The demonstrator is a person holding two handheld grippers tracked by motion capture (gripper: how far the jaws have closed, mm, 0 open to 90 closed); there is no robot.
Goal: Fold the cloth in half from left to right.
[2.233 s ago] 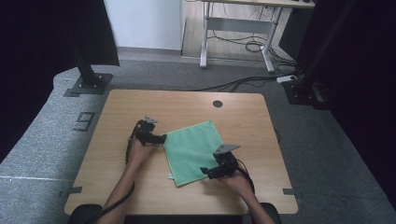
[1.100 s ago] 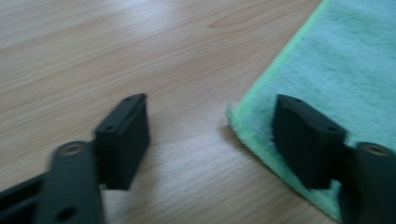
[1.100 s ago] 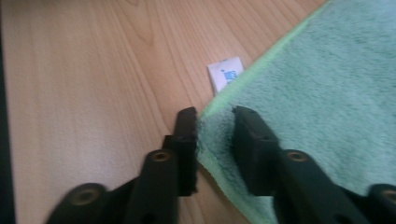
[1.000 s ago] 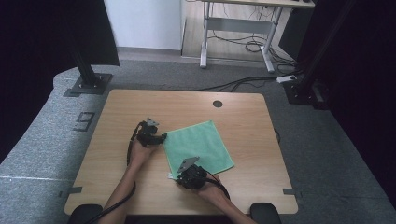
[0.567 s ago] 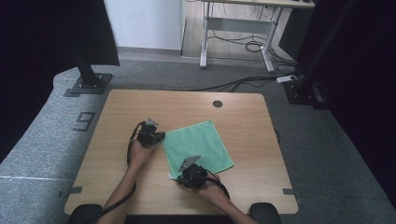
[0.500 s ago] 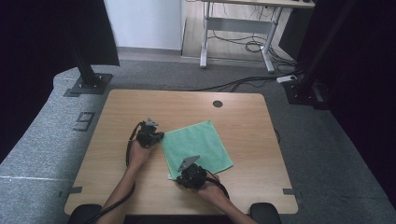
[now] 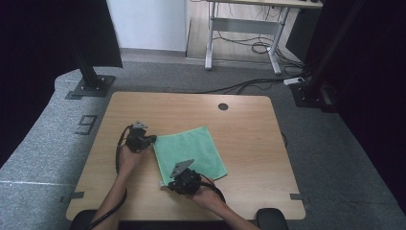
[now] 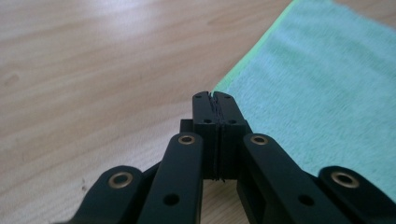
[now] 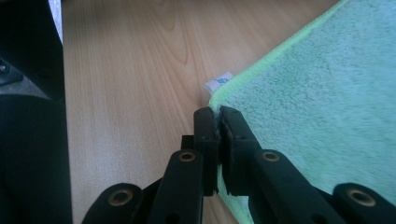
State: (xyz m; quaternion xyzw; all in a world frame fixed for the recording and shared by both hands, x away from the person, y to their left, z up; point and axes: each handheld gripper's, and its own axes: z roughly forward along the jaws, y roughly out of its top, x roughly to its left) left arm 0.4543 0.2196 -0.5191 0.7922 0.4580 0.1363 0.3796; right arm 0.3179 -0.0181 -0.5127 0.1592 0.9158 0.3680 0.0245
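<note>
High view: green cloth flat mid-table, left gripper at its far-left corner, right gripper at its near-left corner. Left gripper view: jaws pinched on the cloth corner. Right gripper view: jaws clamped on the hem beside a white tag.

Green cloth on wooden table, left gripper and right gripper at its corners.
</note>
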